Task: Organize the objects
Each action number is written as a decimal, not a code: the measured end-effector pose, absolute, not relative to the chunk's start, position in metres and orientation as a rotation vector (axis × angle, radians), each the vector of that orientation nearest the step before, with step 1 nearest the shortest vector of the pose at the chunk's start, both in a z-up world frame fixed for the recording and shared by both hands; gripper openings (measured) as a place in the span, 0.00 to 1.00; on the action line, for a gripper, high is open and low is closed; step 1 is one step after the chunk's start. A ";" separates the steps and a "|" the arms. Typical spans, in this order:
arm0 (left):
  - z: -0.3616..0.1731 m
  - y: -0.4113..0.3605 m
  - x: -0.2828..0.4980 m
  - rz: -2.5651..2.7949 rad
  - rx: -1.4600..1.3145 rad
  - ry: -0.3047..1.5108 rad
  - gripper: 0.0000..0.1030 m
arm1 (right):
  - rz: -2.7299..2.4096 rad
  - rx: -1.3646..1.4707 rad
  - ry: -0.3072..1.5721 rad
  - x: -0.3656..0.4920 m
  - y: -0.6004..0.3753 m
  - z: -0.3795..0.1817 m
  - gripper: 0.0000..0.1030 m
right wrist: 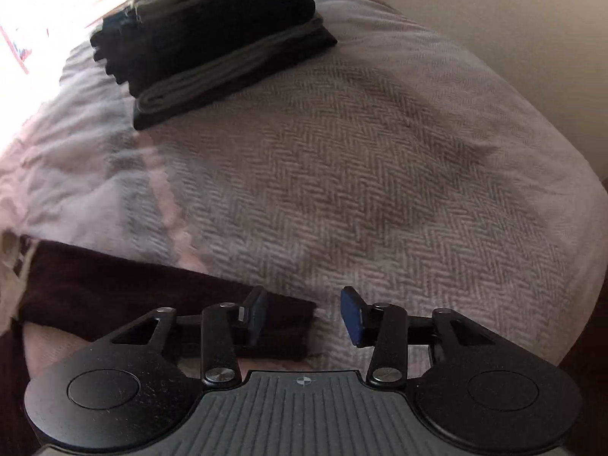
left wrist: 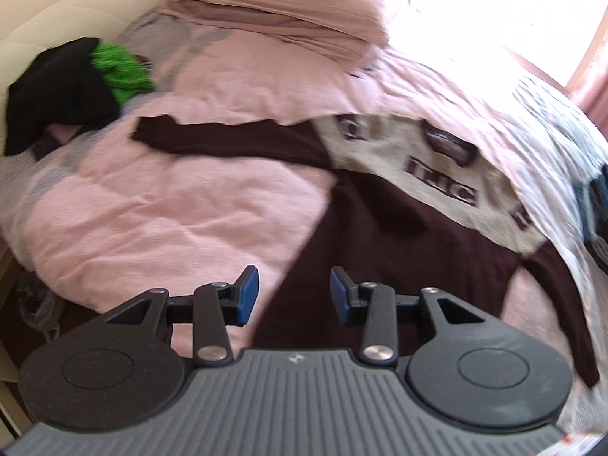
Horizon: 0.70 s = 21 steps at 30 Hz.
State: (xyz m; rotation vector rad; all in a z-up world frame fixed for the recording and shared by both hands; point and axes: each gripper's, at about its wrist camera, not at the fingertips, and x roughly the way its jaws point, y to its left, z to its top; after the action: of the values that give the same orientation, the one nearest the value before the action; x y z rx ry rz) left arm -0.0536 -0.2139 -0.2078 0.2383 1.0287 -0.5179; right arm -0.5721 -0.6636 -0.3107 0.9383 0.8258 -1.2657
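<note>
With both grippers' fingers apart and empty, the left gripper at lower centre could pinch the bedspread along with the sweater, bunching it.

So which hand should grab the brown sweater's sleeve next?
Probably right: the right gripper hangs open beside the sleeve's cuff. The left gripper, open too, faces the sweater body.

**Gripper hardware, both hands**

Left gripper: grey ribbed housing with a small star-like mark at centre; two round black discs either side, finely dotted. Black link arms, silver round screw heads at the pivots. Fingers faced with blue pads.

Right gripper: same build; crosshair mark on housing, blue-padded fingers, silver screws, scuffed black discs.
</note>
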 end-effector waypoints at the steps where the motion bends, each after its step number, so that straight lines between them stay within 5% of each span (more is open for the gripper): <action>1: -0.210 -0.206 -0.044 -0.499 0.235 1.023 0.35 | -1.259 0.958 0.794 -0.570 -0.660 -0.306 0.41; 21: -0.295 -0.137 0.224 -0.335 -0.007 1.097 0.38 | -0.855 0.954 0.828 -0.262 -0.478 -0.263 0.42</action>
State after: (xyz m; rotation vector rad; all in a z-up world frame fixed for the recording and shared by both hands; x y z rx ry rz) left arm 0.2239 -0.1371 -0.2946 -0.0066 1.0966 -0.3353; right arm -0.2621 -0.4776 -0.2634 0.9542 0.8278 -0.8546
